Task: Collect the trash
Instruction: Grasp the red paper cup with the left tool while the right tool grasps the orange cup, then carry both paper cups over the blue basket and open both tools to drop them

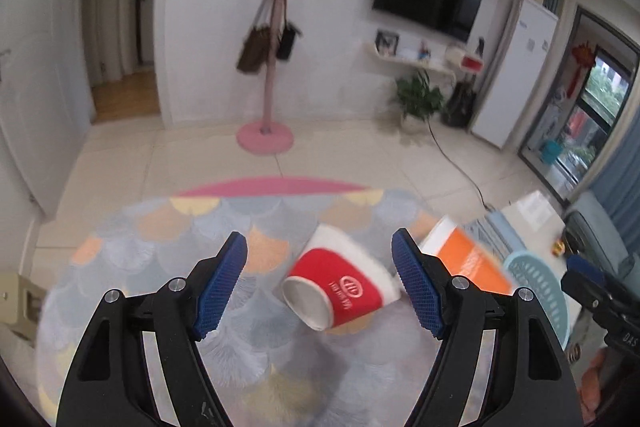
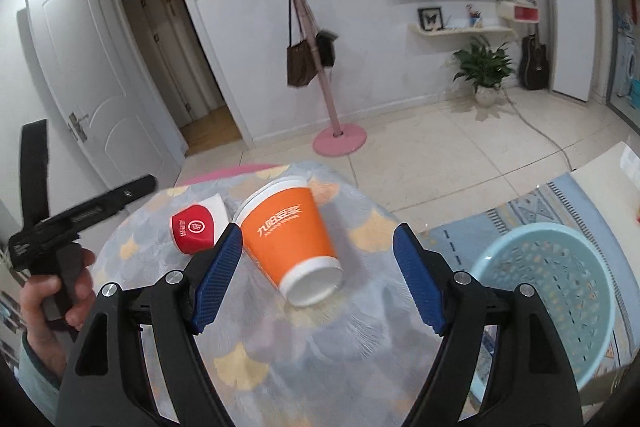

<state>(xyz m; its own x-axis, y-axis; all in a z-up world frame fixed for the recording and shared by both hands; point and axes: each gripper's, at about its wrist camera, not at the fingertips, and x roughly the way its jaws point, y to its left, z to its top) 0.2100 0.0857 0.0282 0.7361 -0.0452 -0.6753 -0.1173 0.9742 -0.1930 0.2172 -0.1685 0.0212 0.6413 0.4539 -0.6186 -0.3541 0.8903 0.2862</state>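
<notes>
A red and white paper cup (image 1: 340, 287) lies on its side on the round patterned table (image 1: 160, 247), between the open fingers of my left gripper (image 1: 320, 283). An orange and white paper cup (image 2: 296, 247) lies on its side to its right, between the open fingers of my right gripper (image 2: 318, 275). The red cup (image 2: 198, 229) shows left of the orange one in the right wrist view; the orange cup (image 1: 468, 259) shows past the right finger in the left wrist view. Neither gripper touches a cup.
A light blue perforated basket (image 2: 560, 303) stands right of the table, also in the left wrist view (image 1: 540, 287). A pink coat stand (image 2: 320, 67) with bags, a potted plant (image 2: 484, 71) and a floor cable lie beyond. The left handle (image 2: 60, 227) is at left.
</notes>
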